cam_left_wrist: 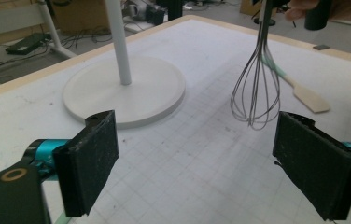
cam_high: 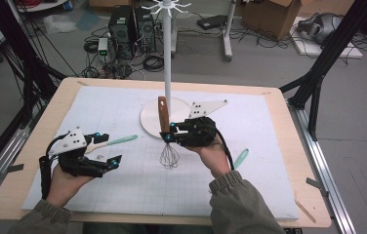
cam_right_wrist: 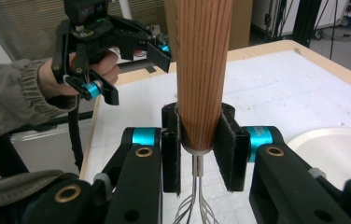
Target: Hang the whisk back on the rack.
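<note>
Whisk [cam_right_wrist: 205, 70]: wooden handle cut off by the top edge in the right gripper view, wire loops cut off by the bottom edge; lower handle covered on both sides by the pads of the right tongs [cam_right_wrist: 201, 154]. In the left gripper view, handle cut off at the top edge. Stand [cam_high: 167, 63]: top hooks clipped by the upper edge in the high view; pole cut off likewise in the left gripper view. Left spatula [cam_high: 115, 142]: blade end hidden behind the left tongs [cam_high: 104, 149]. Right spatula [cam_high: 240, 158]: partly covered by the right wrist.
</note>
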`<move>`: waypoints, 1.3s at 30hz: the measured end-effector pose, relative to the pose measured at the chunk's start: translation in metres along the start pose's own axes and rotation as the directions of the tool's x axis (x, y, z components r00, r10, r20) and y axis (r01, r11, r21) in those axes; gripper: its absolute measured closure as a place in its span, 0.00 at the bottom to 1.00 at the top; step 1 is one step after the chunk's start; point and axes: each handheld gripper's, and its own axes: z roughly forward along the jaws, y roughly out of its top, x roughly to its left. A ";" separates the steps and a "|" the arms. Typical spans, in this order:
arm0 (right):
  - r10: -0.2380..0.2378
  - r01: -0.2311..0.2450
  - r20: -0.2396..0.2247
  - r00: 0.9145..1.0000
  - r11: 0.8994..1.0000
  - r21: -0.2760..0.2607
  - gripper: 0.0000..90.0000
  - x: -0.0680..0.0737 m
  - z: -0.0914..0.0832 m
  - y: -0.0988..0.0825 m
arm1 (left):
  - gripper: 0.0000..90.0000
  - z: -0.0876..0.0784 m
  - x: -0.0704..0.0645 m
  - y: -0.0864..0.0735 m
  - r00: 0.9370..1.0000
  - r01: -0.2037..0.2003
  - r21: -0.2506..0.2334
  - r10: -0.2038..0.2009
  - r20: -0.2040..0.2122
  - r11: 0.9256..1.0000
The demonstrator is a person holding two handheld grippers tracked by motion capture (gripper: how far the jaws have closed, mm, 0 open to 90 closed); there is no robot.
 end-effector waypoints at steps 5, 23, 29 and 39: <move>-0.003 0.003 -0.004 1.000 1.000 -0.003 0.82 -0.004 0.001 0.003 | 0.13 -0.002 0.008 -0.009 1.000 0.011 0.011 -0.010 -0.024 1.000; 0.001 -0.001 0.003 1.000 1.000 -0.023 0.82 -0.023 -0.011 0.027 | 0.07 -0.006 0.016 -0.018 0.998 0.011 0.010 -0.010 -0.063 1.000; -0.009 0.009 0.004 1.000 0.999 -0.039 0.82 -0.033 -0.016 0.043 | 0.07 -0.008 0.017 -0.019 0.997 0.007 0.006 -0.007 -0.071 1.000; -0.011 0.011 0.004 1.000 0.998 -0.058 0.82 -0.049 -0.020 0.072 | 0.07 -0.008 0.018 -0.020 0.997 0.017 0.000 -0.017 -0.070 1.000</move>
